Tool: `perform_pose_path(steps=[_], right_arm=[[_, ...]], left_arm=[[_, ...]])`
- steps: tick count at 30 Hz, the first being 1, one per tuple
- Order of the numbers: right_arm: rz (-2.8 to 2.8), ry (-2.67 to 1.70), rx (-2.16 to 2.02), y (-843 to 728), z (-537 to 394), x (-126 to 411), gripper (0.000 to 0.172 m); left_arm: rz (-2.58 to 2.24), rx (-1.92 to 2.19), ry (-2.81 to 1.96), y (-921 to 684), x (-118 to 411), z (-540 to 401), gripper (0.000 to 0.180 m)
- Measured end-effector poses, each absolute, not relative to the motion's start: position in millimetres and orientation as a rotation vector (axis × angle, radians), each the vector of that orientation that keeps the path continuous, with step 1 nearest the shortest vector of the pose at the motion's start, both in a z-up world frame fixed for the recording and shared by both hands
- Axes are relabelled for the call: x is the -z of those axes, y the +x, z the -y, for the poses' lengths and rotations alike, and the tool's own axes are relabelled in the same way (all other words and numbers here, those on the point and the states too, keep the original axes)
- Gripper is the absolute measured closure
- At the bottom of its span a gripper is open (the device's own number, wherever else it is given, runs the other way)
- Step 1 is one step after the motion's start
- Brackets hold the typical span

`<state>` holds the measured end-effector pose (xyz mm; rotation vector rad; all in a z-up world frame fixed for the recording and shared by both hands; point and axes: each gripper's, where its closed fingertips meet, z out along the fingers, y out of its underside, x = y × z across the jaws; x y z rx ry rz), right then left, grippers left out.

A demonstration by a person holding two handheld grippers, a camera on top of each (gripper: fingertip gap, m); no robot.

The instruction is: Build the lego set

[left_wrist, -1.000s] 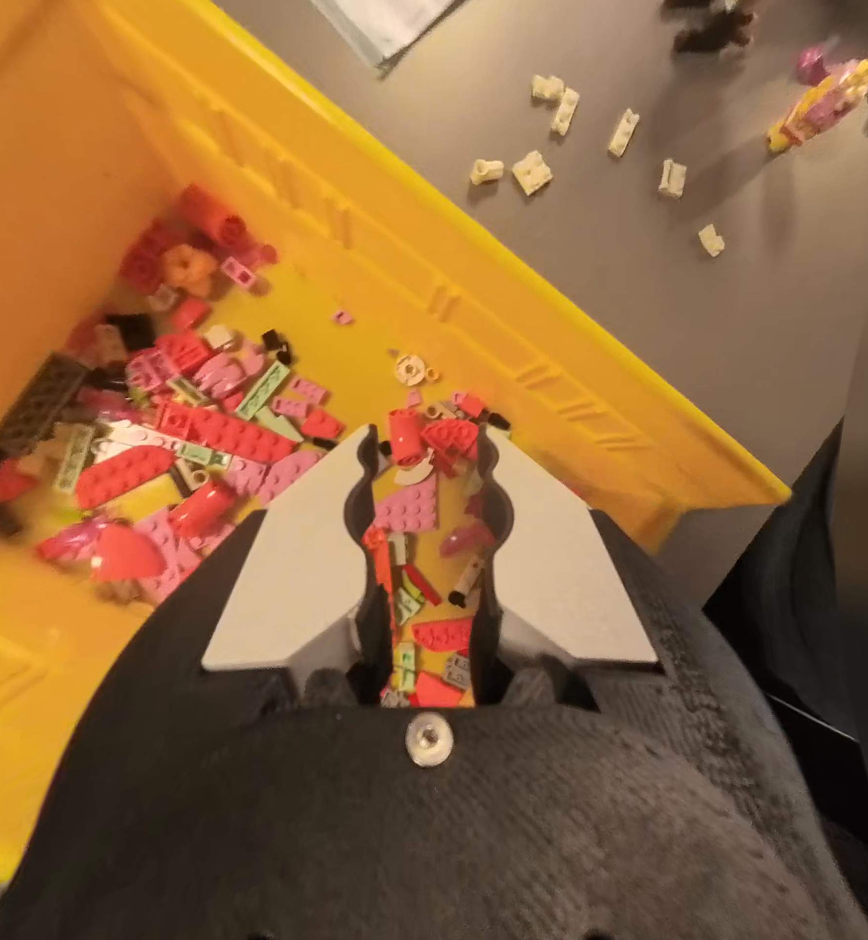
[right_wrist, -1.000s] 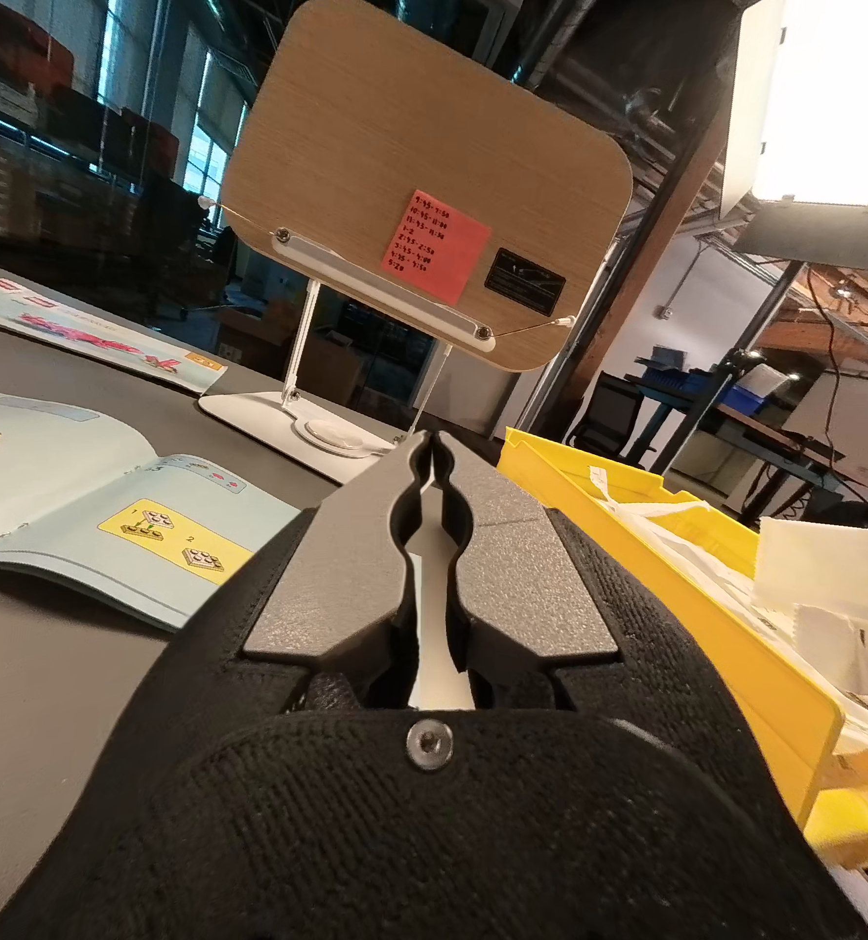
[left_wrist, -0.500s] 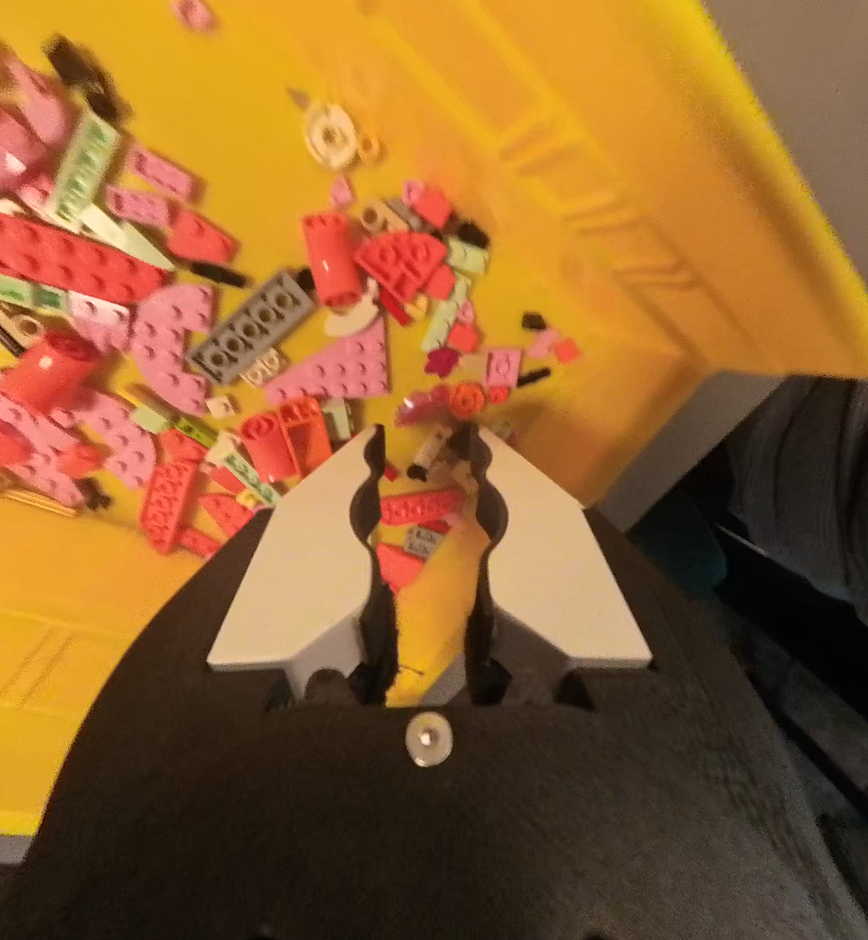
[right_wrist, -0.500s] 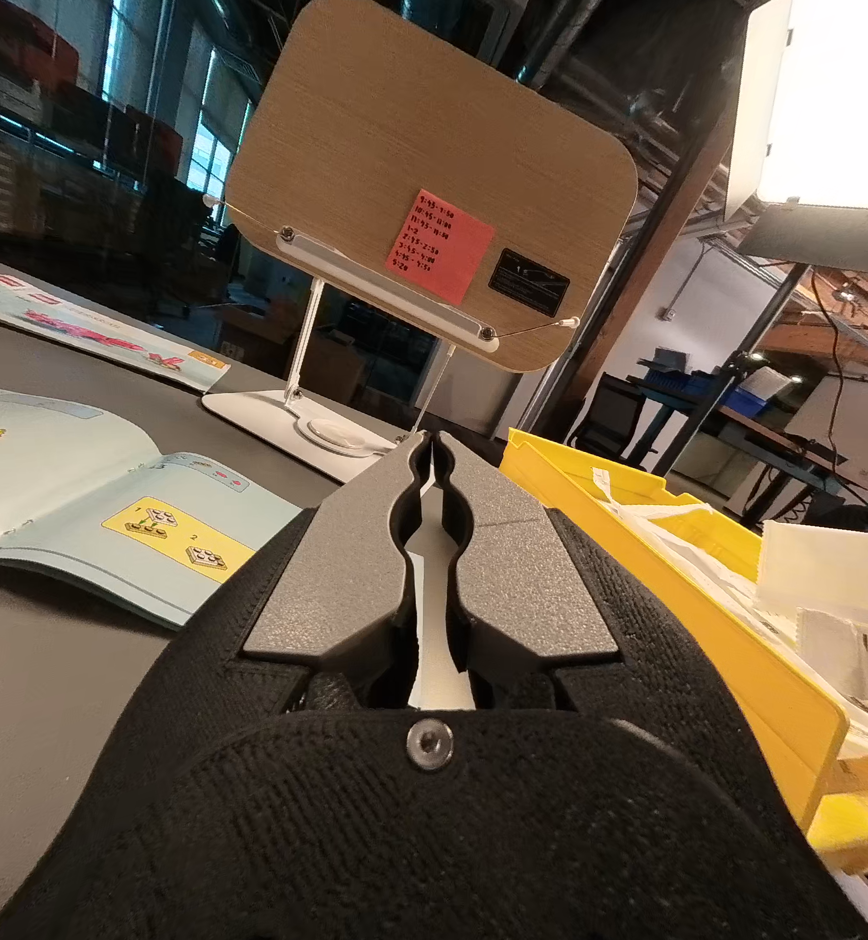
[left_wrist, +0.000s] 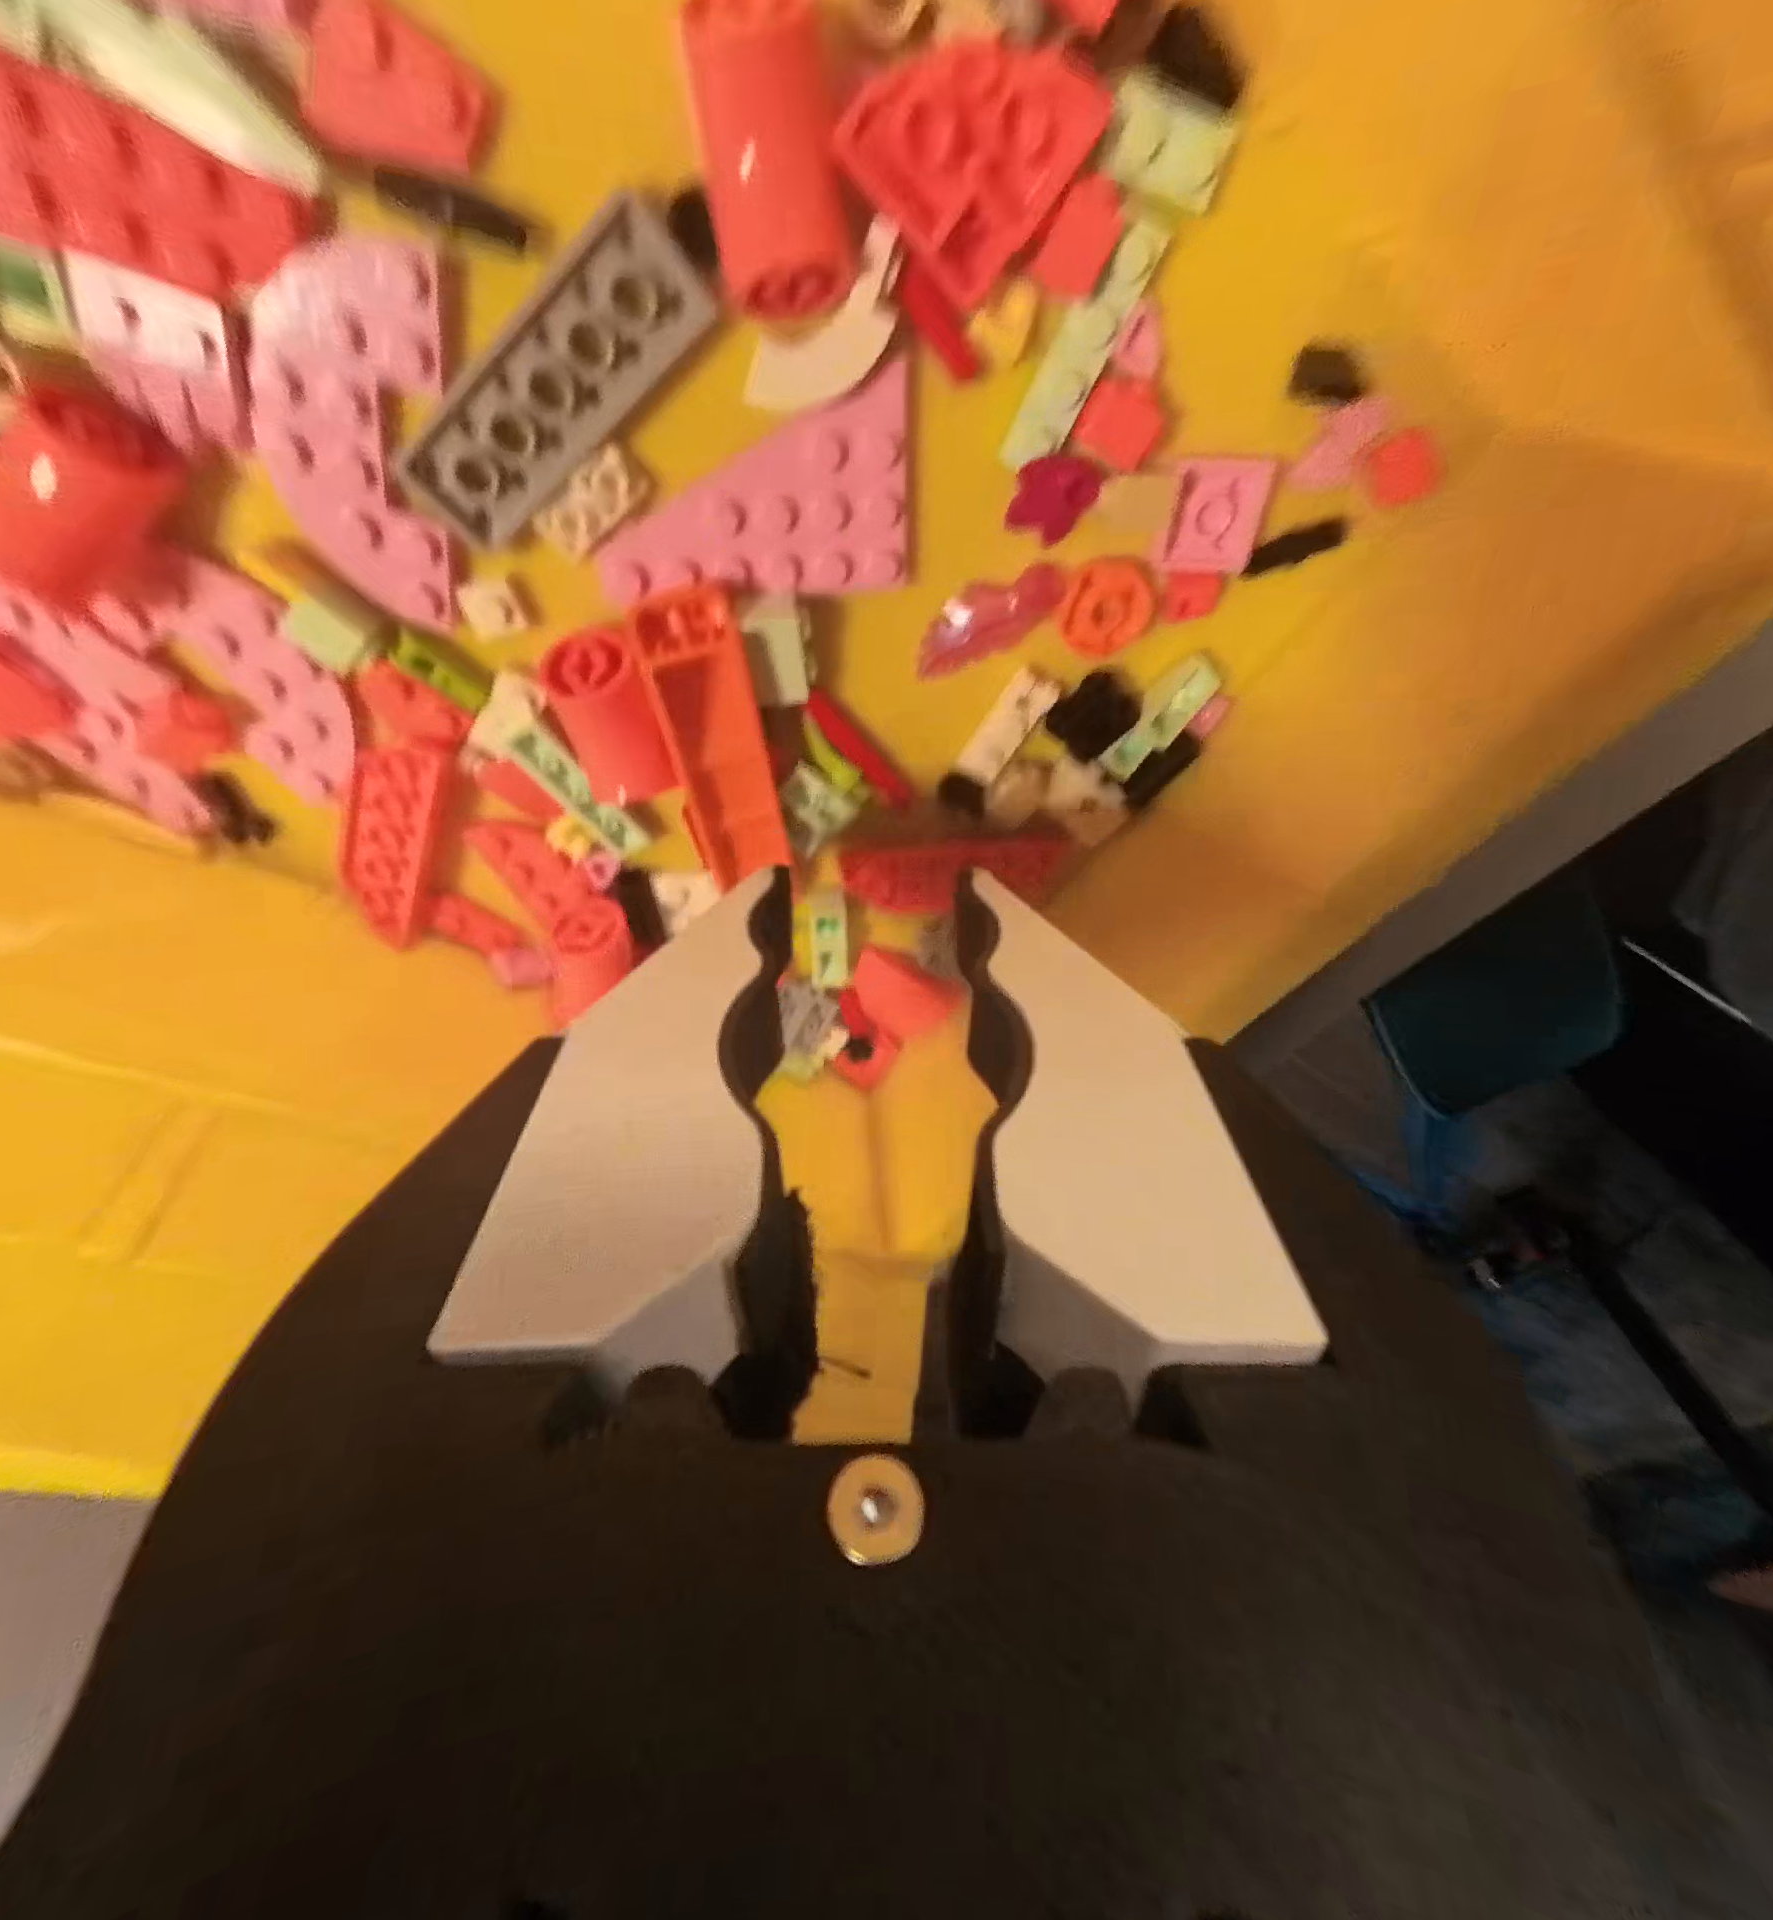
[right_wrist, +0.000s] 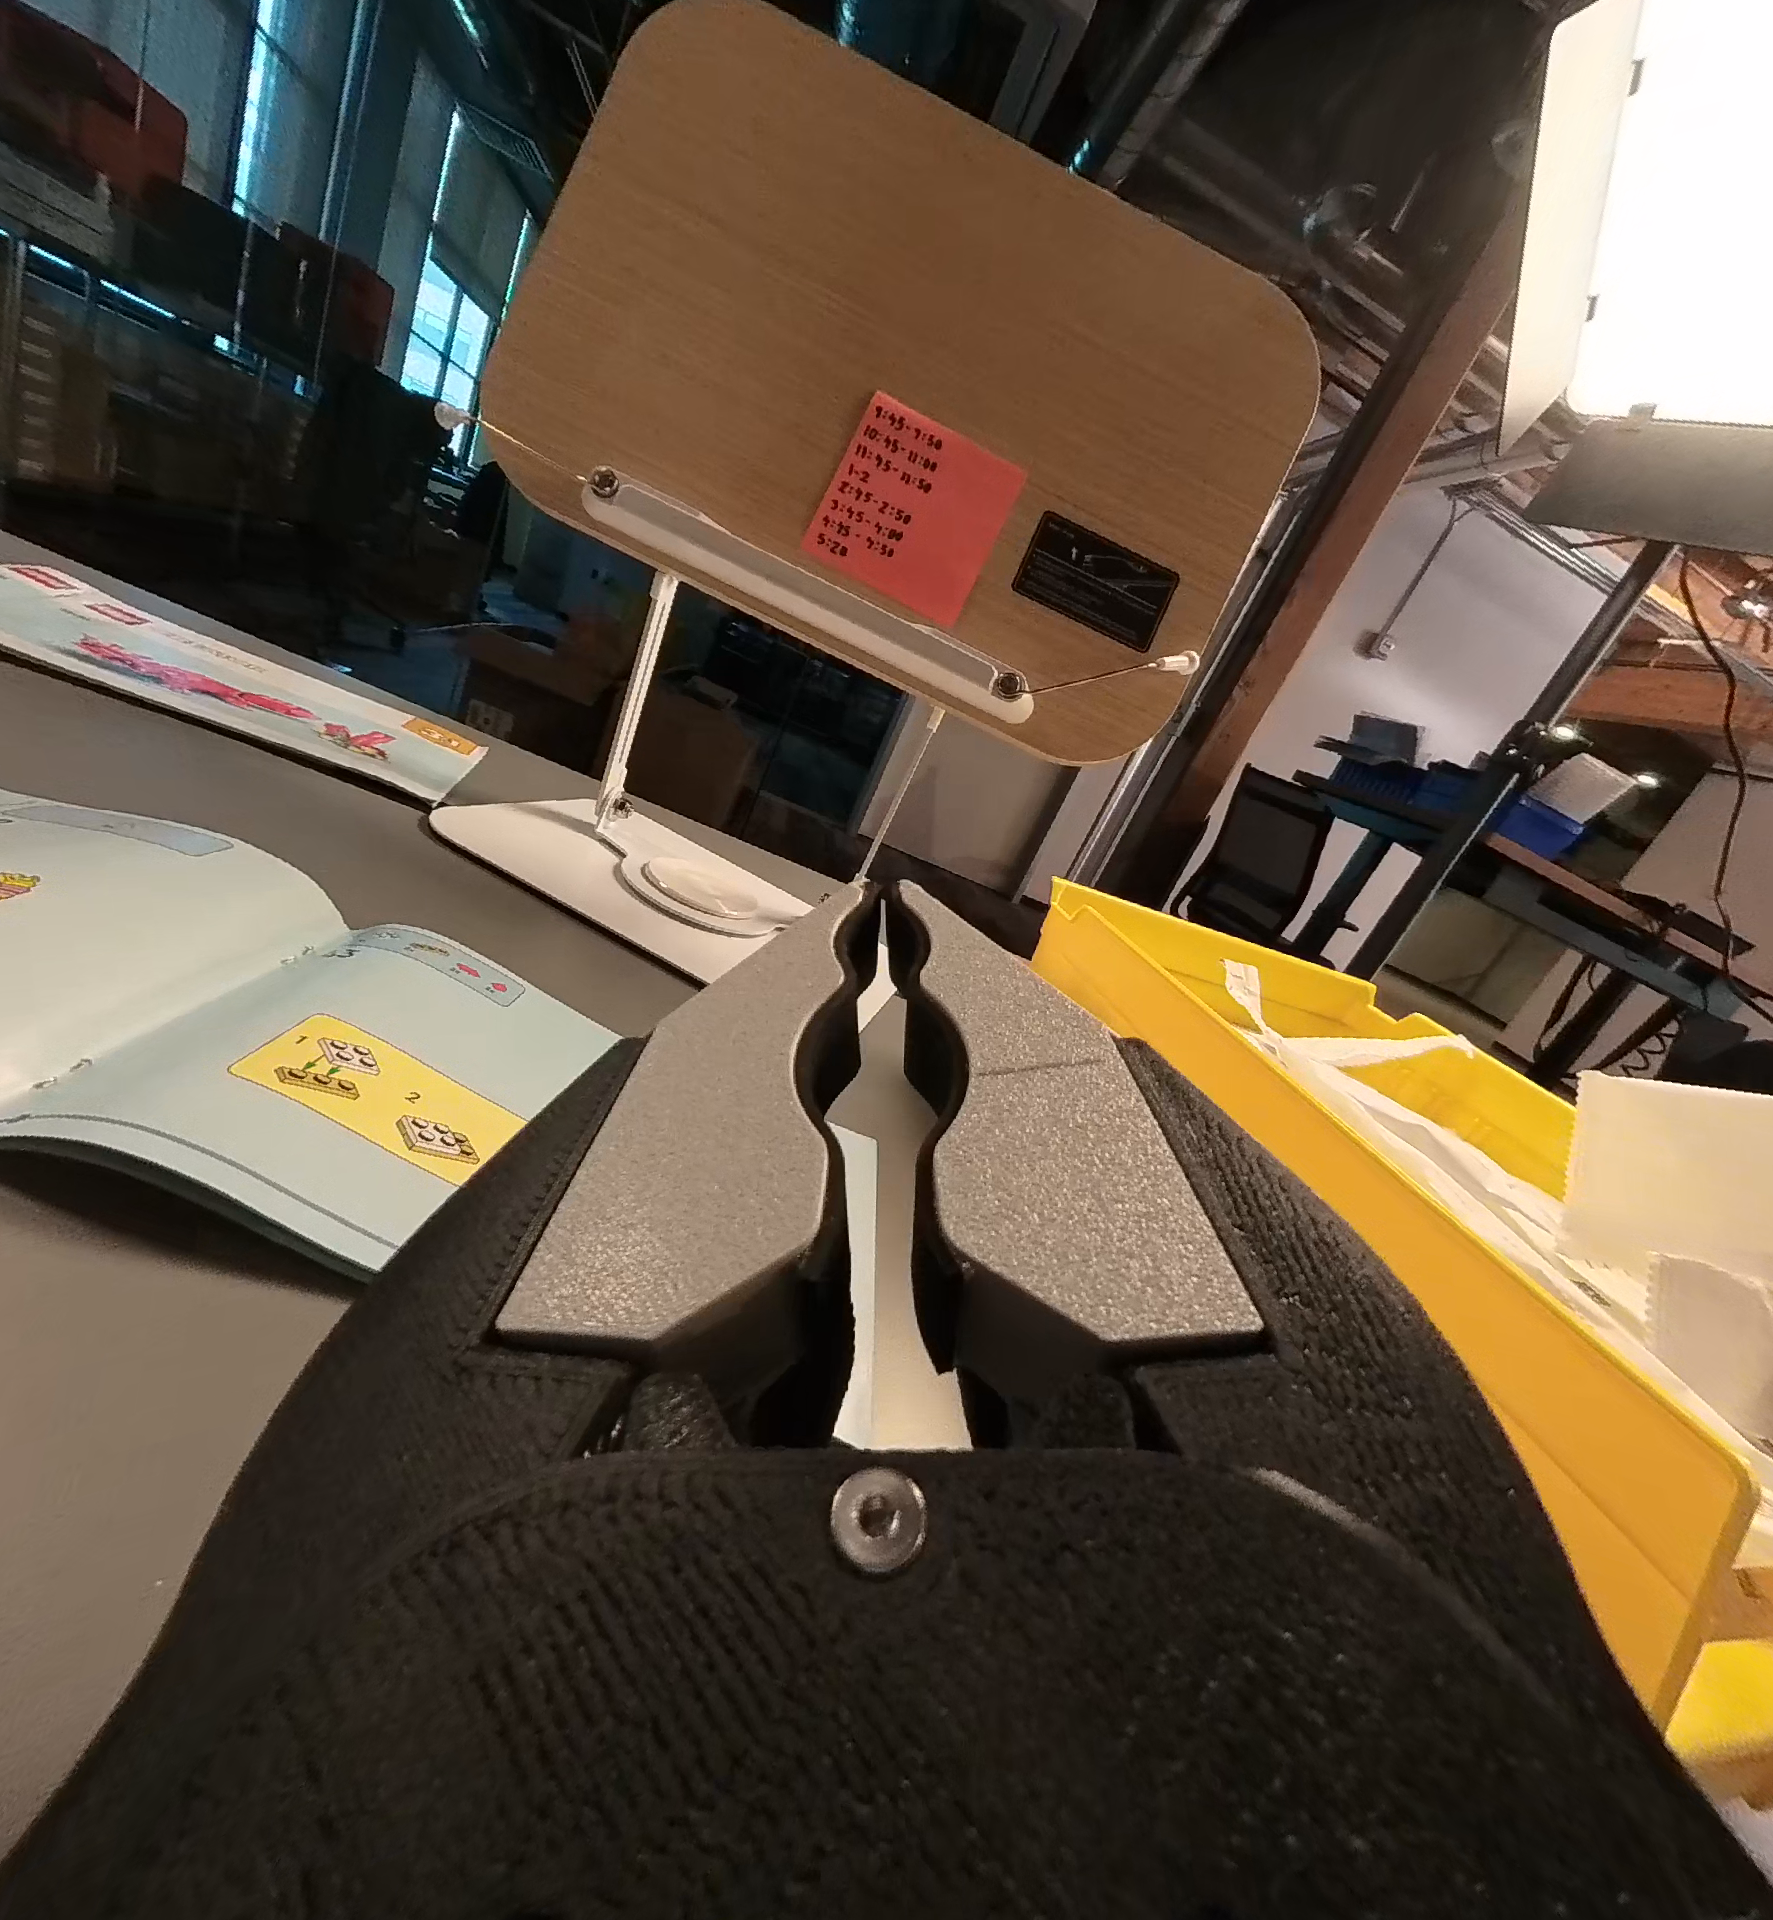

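Note:
My left gripper (left_wrist: 874, 883) is open and hangs low inside a yellow bin (left_wrist: 134, 1039), close over a heap of small toy bricks near the bin's corner. A pale green piece (left_wrist: 828, 935), a dark red plate (left_wrist: 944, 868) and a small red brick (left_wrist: 903, 992) lie under the gap between the fingers. The pads press on none of them. An orange sloped piece (left_wrist: 716, 748) lies just beyond the left fingertip (left_wrist: 757, 894). This view is blurred. My right gripper (right_wrist: 884, 891) is shut and empty, low over the dark table (right_wrist: 82, 1455), pointing at a book stand.
A grey plate (left_wrist: 560, 384), a pink wedge plate (left_wrist: 799, 509) and a red cylinder (left_wrist: 768, 166) lie farther in the bin. The wooden book stand (right_wrist: 892, 343) on a white base (right_wrist: 591, 842), open instruction booklets (right_wrist: 186, 1039) and a second yellow bin (right_wrist: 1381, 1195) with white paper bags (right_wrist: 1692, 1174) surround the right gripper. The gap from one gripper's tips to the other's is roughly 60 cm. It is some 10 cm from my left tips to the red cylinder (left_wrist: 768, 166).
My left gripper has moved down and closer to the bricks toward the bin's corner, and its jaws have narrowed a little. The right gripper has stayed almost still and shut.

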<state>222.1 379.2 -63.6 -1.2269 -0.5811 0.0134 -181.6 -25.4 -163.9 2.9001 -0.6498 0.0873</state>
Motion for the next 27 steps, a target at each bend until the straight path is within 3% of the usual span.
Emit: perform_pose_path(steps=[5, 11, 21, 27], right_arm=[[0.587, -1.227, -0.020, 221, -379, 64, 0.172], [0.587, -1.234, -0.029, 220, -380, 65, 0.171], [0.579, -1.238, -0.032, 221, -381, 65, 0.170], [0.590, -1.236, -0.039, 218, -381, 65, 0.170]], left_arm=[[0.499, 0.058, 2.794, -208, 159, 39, 0.171], [0.578, 0.400, 2.851, -243, 154, 7, 0.180], [0.557, 0.464, 2.796, -266, 164, -15, 0.180], [0.325, 0.685, 3.125, -294, 152, -82, 0.180]])
